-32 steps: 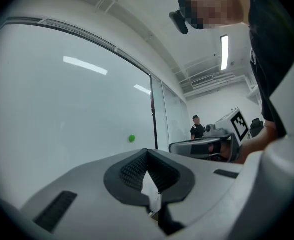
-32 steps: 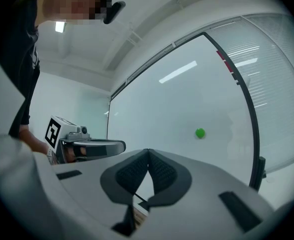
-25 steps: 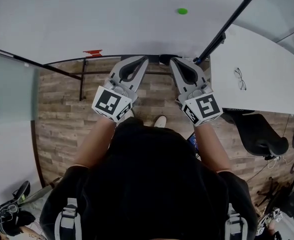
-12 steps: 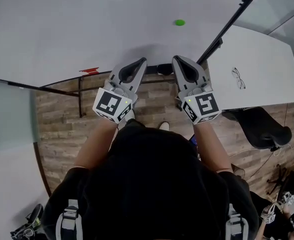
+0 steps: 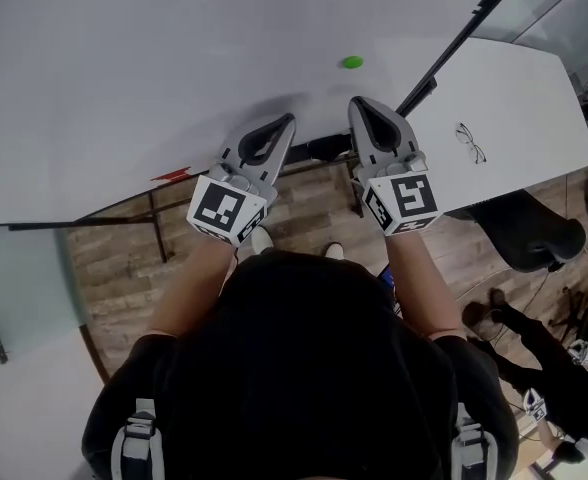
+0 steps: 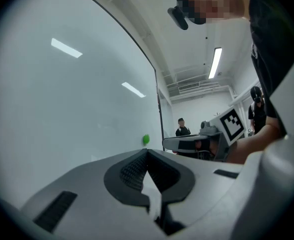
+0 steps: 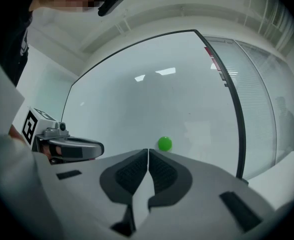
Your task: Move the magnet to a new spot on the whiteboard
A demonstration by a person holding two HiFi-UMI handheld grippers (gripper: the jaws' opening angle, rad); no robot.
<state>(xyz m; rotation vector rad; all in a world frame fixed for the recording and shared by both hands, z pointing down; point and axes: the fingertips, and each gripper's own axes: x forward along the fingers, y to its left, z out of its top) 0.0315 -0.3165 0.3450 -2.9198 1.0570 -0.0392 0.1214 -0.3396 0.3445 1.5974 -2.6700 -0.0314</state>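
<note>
- The green magnet [image 5: 351, 62] sits on the whiteboard [image 5: 154, 58], in the part toward its lower right corner and a little inside the black right edge. Nothing is touching it, so by my reading it has not been picked up yet.
- The right gripper [image 5: 359, 103] is held up in front of the board with its tip just below the magnet. Its jaws are pressed together with nothing between them. In the right gripper view the magnet [image 7: 164, 144] shows just above and slightly right of the closed tips [image 7: 148, 150], apart from them.
- The left gripper [image 5: 286, 120] is raised beside the right one, farther from the magnet. Its jaws are also closed on nothing. From its own view the magnet [image 6: 146, 139] is a small green dot well ahead on the board.
- As I judge it, the task is at its very start: only the approach is under way.
- Everything that matters is left to do. The right jaws have to spread, close around the magnet, pull it off the board, carry it to another bare patch and let go there.
- The board is otherwise bare, so there is plenty of room for a new spot.
</note>
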